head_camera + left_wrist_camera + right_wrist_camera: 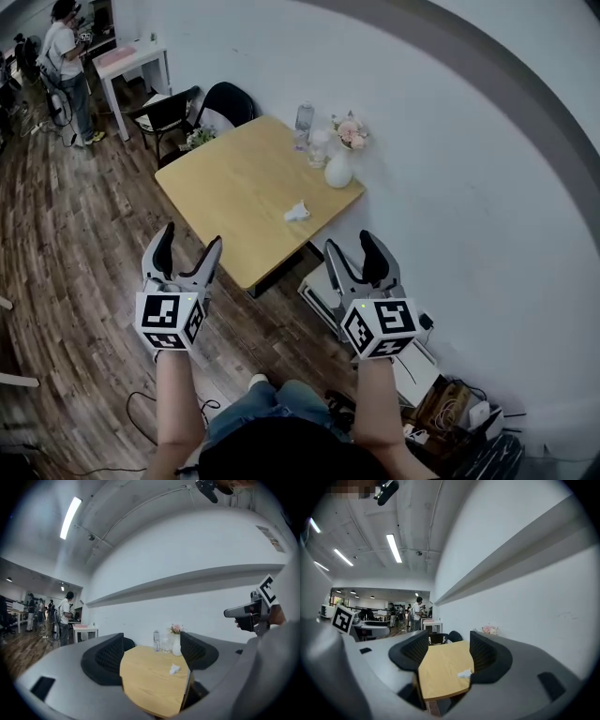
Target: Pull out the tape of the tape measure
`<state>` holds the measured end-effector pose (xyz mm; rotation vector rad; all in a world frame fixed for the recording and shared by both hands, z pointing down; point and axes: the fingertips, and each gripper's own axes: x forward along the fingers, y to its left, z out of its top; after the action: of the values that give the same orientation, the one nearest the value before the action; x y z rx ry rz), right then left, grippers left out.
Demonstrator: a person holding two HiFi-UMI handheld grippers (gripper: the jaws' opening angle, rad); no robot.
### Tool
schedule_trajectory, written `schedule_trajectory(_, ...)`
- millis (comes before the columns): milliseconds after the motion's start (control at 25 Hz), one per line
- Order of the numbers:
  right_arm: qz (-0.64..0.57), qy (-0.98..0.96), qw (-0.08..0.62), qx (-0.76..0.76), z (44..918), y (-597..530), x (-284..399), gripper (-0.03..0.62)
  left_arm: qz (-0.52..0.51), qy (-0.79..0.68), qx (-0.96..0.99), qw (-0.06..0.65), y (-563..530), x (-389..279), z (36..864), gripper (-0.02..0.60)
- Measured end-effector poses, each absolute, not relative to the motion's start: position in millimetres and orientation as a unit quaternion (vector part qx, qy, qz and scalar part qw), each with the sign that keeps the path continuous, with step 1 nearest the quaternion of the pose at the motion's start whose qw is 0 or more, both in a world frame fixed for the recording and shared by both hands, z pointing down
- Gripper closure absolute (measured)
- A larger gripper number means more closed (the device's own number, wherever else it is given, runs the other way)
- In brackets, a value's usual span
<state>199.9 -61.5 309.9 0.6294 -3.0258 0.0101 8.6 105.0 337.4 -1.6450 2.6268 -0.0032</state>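
A small white object (pixel 296 212), possibly the tape measure, lies near the right edge of a wooden table (pixel 225 187). It is too small to make out clearly. It also shows in the left gripper view as the white object (pixel 174 669) and in the right gripper view as the white object (pixel 464 673). My left gripper (pixel 191 239) and right gripper (pixel 352 244) are held level in the air, short of the table's near corner. Both are open with nothing between the jaws. The table fills the gap of the left gripper (pixel 152 649) and of the right gripper (pixel 447 652).
A white vase of pink flowers (pixel 339 169), a clear bottle (pixel 304 120) and a glass (pixel 319 150) stand at the table's far right by the white wall. Two black chairs (pixel 228 101) sit behind it. White boxes (pixel 412 367) and cables lie by the wall. A person (pixel 66 47) stands far left.
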Motion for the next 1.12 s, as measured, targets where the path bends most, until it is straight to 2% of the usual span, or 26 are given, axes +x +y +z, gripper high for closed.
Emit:
schedule_trajectory(480,0.012,-0.973,0.06,0.225,347.4,-100.0,145.1,0.309,-0.003,0.84,-0.542,0.004,72.6,-46.5,366.0,0.201)
schedule_trajectory(1120,0.057,-0.958,0.06,0.276,376.5,-178.0,46.1,0.309,-0.031,0.809,-0.587,-0.01,-25.3,-154.2,369.5,0.201)
